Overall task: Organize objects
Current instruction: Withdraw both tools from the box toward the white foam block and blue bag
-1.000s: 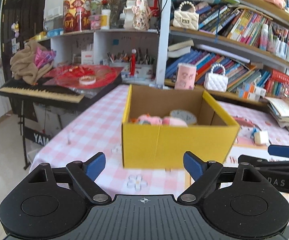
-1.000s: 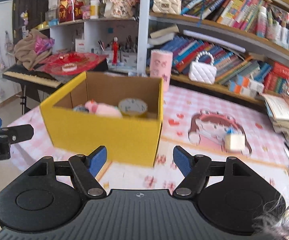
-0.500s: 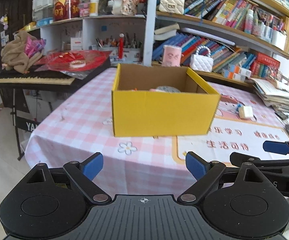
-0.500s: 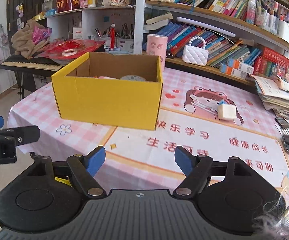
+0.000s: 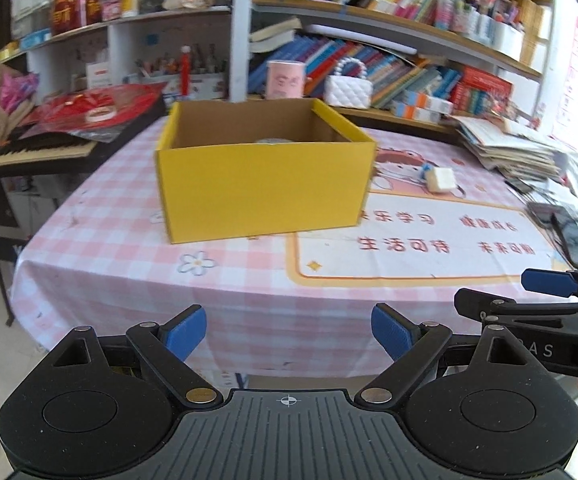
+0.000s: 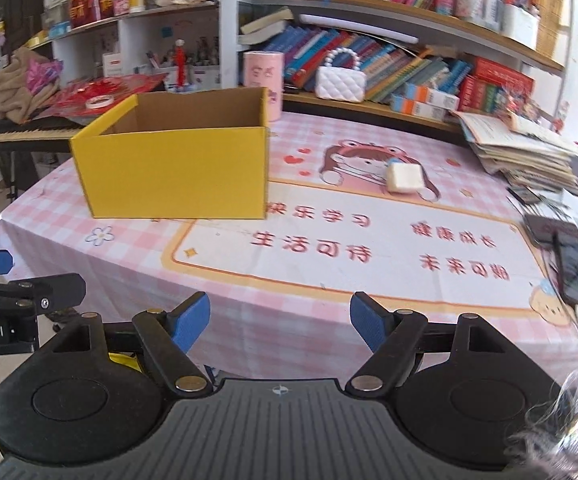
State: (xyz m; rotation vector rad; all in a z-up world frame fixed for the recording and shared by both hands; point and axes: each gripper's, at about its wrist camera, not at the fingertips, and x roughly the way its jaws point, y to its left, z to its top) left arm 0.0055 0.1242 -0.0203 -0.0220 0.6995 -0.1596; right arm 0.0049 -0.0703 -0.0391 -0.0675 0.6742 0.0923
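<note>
White block (image 6: 404, 177) sits well ahead of our 2 wide-open, empty jaws; we should approach squarely, then box (image 6: 177, 172) it.

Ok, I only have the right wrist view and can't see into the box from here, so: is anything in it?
Observer: Yes. The left wrist view shows a grey rounded edge peeking just above the front wall of the box. I cannot tell what it is.
Operator: Is the left gripper free to take something?
Observer: Yes. The left gripper has its jaws wide open with nothing between them, short of the table's near edge.
</note>
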